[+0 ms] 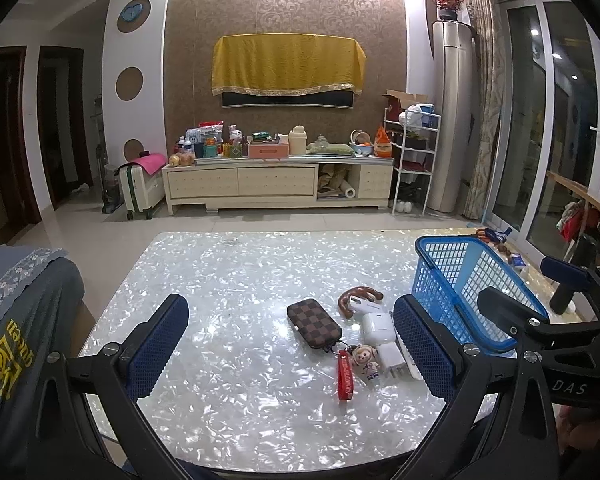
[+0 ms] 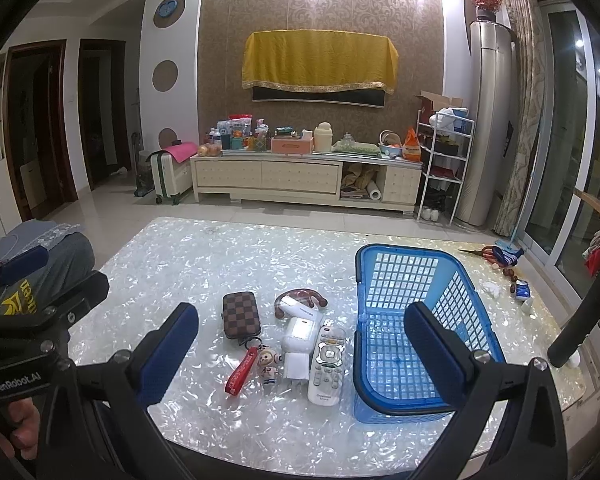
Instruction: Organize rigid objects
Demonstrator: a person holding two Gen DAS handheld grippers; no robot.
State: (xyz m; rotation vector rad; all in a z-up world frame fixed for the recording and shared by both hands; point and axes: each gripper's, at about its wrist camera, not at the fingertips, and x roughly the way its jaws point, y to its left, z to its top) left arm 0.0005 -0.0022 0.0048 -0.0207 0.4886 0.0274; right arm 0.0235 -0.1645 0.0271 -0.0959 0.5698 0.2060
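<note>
1. While both grippers hung above the near edge of the table (image 2: pixel 204 264), nothing had yet been lifted: the left gripper (image 1: pixel 292 344) and the right gripper (image 2: pixel 300 344) each had their blue-padded fingers spread wide and empty.
2. The loose items lay in a tight cluster just left of the blue basket (image 2: pixel 404 360), which looked empty: a checkered case (image 2: pixel 241 314), a red strap (image 2: pixel 242 370) and a small astronaut charm (image 2: pixel 269 364) that seemed tied to it, a white charger (image 2: pixel 298 364), a white remote (image 2: pixel 327 360) close beside the basket wall, and a brown curved piece (image 2: pixel 300 298) under a white device (image 2: pixel 300 311).
3. I judged the remote the sensible first pick for the right gripper, being nearest the basket; gripping it across its narrow width would likely hold best, without nudging the charger beside it.
4. The case would probably drag the strap and charm along, so it called for a clean lift.
5. The tabletop was a glossy, pearly white, likely slippery under hard plastic.
6. Beyond it stood a cream cabinet (image 2: pixel 304 176) crowded with goods, a yellow cloth (image 2: pixel 320 60) draped on the patterned wall, and scissors (image 2: pixel 486 251) at the table's far right.
</note>
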